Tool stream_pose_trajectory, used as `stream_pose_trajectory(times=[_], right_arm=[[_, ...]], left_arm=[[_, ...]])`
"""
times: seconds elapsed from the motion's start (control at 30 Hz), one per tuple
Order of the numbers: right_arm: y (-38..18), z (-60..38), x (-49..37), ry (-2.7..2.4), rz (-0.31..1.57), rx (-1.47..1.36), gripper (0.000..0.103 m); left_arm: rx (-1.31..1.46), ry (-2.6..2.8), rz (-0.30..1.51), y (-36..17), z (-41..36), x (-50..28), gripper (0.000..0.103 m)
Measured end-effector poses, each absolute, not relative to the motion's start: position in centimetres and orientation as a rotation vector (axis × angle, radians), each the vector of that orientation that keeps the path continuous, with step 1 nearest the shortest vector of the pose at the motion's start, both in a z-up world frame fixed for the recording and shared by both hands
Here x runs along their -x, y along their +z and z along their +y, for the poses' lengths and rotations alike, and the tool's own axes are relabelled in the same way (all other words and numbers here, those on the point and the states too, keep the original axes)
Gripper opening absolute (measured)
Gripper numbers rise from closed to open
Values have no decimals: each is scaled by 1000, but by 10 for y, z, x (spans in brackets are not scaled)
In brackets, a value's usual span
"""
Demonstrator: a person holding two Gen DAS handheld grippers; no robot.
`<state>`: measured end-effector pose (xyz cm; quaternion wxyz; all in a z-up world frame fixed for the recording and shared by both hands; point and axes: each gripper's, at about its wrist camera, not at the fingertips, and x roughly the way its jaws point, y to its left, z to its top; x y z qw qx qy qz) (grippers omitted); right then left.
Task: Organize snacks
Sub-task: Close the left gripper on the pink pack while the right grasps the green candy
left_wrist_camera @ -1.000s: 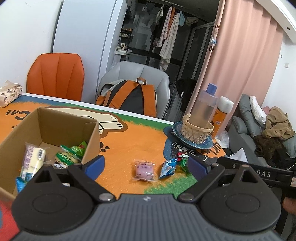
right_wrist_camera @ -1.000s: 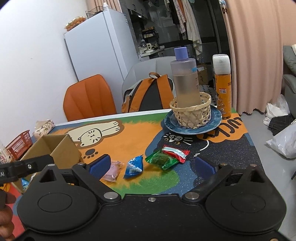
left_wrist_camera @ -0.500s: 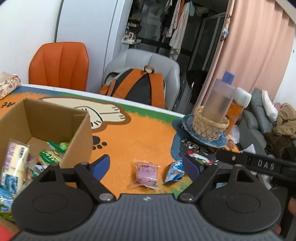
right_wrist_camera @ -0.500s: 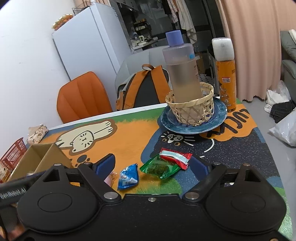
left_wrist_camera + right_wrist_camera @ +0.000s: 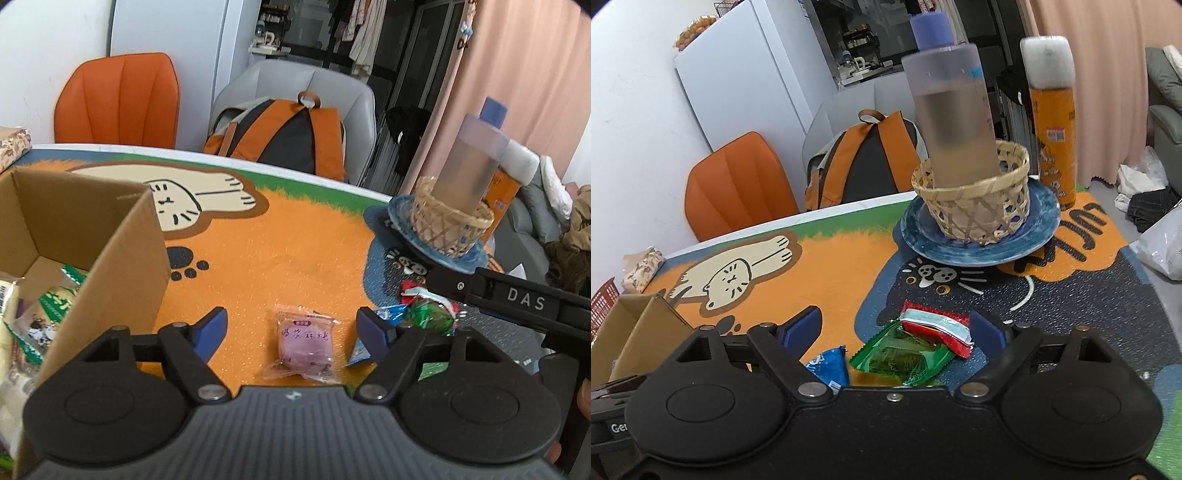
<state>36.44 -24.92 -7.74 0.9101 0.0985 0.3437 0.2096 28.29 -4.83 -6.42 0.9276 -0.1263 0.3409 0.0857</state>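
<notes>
1. Since a second ago both grippers have come down toward the mat (image 5: 295,236); the left gripper (image 5: 291,326) now frames the pink packet (image 5: 303,341), its jaws open and just narrowed, pads not touching it.
2. The right gripper (image 5: 895,326) hangs over the green packet (image 5: 903,356) and the red packet (image 5: 936,328), jaws open, gripping nothing.
3. By my reading, two pickups are about to start; the box (image 5: 92,229) at the mat's left edge already holds snacks.
4. The pink packet lies flat near the mat's front edge, long axis running front to back. The green packet lies slanted, the red one overlapping its far end; a blue packet (image 5: 829,365) lies just left.
</notes>
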Motion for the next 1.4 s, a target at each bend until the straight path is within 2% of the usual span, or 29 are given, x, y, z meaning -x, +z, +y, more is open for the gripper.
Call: stream_pose_trajectory(times=[0.13,0.2,0.6,0.7,0.73,0.93,1.0,1.1,1.4], right_arm=[[-88,-248,-371,437,716,-205,86],[-92,-247,-373,445,725,-213,82],[-101,-249,-378,412,784,-218,73],[-98,-250,-373,414,783,-207,68],[-99,-251,-372,415,789,-203,66],[-102,-248,-366,404,814,-168,54],[-101,-246,-363,415,816,-156,43],[-102,-244,-360,433,815,-154,38],[-83,-249,-334,475,743,-185,37]], left_arm=[[258,177,720,-74,-46,-291,75],[256,177,728,-78,-45,-295,74],[237,180,762,-96,-51,-307,61],[203,182,767,-96,-56,-305,47],[197,179,768,-96,-57,-304,35],[208,161,762,-93,-58,-293,32],[217,156,752,-90,-58,-286,32],[240,154,734,-85,-57,-275,32],[302,130,655,-54,-53,-236,32]])
